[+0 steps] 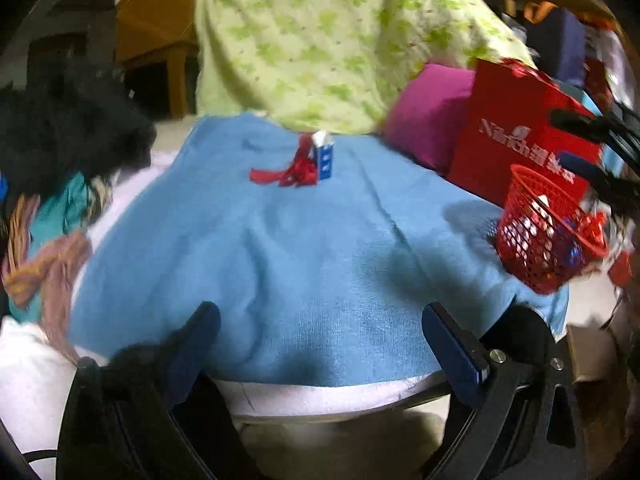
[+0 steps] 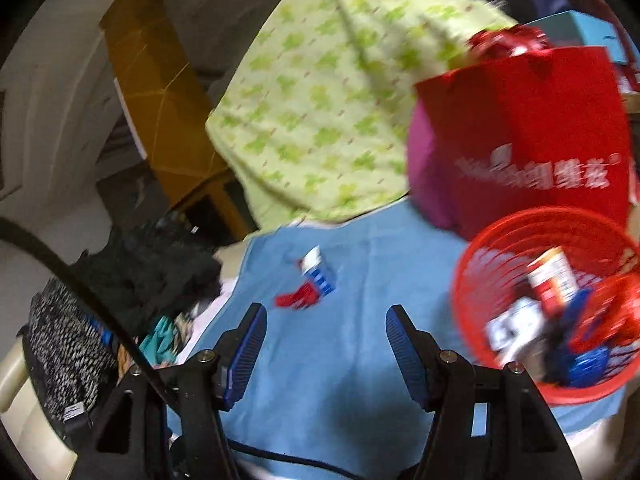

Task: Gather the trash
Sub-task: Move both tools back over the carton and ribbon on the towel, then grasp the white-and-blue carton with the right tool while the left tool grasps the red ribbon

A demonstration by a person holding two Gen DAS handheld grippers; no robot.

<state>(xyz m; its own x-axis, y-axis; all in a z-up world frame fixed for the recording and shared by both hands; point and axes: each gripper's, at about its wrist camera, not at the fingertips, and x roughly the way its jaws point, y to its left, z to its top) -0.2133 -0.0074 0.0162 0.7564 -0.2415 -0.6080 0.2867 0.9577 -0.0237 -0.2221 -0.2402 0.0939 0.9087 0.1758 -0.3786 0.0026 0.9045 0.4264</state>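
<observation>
A small blue and white carton (image 1: 325, 160) stands on the blue cloth (image 1: 280, 260), with a crumpled red wrapper (image 1: 288, 174) against its left side. Both lie well ahead of my left gripper (image 1: 320, 320), which is open and holds nothing. The red mesh basket (image 1: 532, 248) sits at the cloth's right edge. My right gripper (image 1: 560, 138) hovers above it. In the right wrist view, my right gripper (image 2: 326, 340) is open with only cloth between its fingers. The carton (image 2: 320, 272) and wrapper (image 2: 298, 298) lie ahead of it. The basket (image 2: 464, 300) at right holds cartons and wrappers.
A red paper bag (image 1: 516, 120) and a magenta cushion (image 1: 428, 116) stand behind the basket. A green patterned sheet (image 1: 320, 40) drapes over something at the back. Black and coloured clothes (image 1: 52, 240) are piled left of the cloth.
</observation>
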